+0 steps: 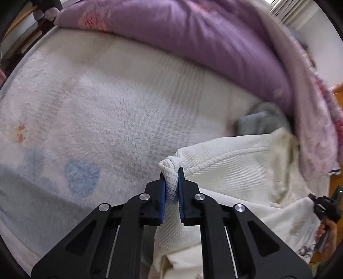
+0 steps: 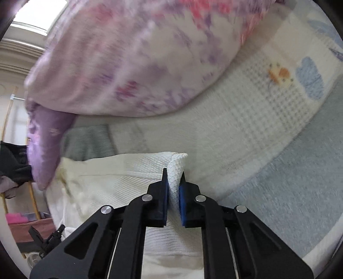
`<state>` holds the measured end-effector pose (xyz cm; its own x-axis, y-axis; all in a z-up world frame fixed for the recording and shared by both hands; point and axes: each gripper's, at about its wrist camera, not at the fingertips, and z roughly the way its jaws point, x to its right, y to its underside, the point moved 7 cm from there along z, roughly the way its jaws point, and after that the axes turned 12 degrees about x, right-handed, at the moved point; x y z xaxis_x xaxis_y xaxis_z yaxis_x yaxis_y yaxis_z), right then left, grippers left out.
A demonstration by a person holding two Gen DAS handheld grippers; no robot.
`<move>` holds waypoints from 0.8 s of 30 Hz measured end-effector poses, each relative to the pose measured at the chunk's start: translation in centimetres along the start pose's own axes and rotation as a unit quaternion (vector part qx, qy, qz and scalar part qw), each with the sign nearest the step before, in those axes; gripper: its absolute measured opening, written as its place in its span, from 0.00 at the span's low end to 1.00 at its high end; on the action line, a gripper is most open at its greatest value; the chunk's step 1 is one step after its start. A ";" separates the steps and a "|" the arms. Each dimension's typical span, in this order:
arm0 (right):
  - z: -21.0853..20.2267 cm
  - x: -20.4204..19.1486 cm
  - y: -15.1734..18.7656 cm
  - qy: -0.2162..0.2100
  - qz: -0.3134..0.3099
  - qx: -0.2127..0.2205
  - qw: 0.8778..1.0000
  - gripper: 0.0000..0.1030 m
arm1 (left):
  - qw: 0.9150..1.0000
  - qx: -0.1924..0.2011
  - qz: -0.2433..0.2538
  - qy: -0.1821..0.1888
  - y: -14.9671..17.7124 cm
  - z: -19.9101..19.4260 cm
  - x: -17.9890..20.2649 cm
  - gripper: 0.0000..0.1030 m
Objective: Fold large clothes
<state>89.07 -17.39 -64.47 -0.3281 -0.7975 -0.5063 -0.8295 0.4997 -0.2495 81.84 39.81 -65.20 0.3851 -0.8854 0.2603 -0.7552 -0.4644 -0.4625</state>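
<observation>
White waffle-knit garment (image 1: 231,163) lies at the lower right of the left wrist view, on a fluffy blanket (image 1: 103,120) below a purple quilt (image 1: 203,43). Folding looks barely begun: no finished fold shows, only bunched corners taken up. The left gripper (image 1: 171,178) pinches one corner, jaws nearly closed on cloth; the right gripper (image 2: 174,182) likewise clamps another at lower centre.

Bed: fluffy white blanket (image 1: 103,120) fills centre frame
Upper frame: purple floral quilt (image 1: 193,38)
Window: bright, upper left (image 2: 40,12)
</observation>
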 end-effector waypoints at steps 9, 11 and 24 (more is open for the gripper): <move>-11.8 -3.2 3.1 -0.092 -0.042 0.045 0.994 0.07 | 0.995 0.068 0.013 0.066 3.3 -12.8 2.5 0.08; -14.4 -2.8 4.4 -0.102 -0.047 0.050 0.992 0.07 | 0.995 0.071 0.012 0.071 5.0 -14.5 3.0 0.08; -25.0 9.9 21.9 -0.027 -0.051 -0.026 0.998 0.09 | 0.996 -0.013 -0.088 0.011 25.9 -23.6 -5.8 0.11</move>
<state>56.32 -22.76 -54.31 -0.2166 -0.8234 -0.5245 -0.8800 0.3973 -0.2603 47.56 33.37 -58.69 0.5003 -0.7900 0.3544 -0.6909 -0.6109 -0.3866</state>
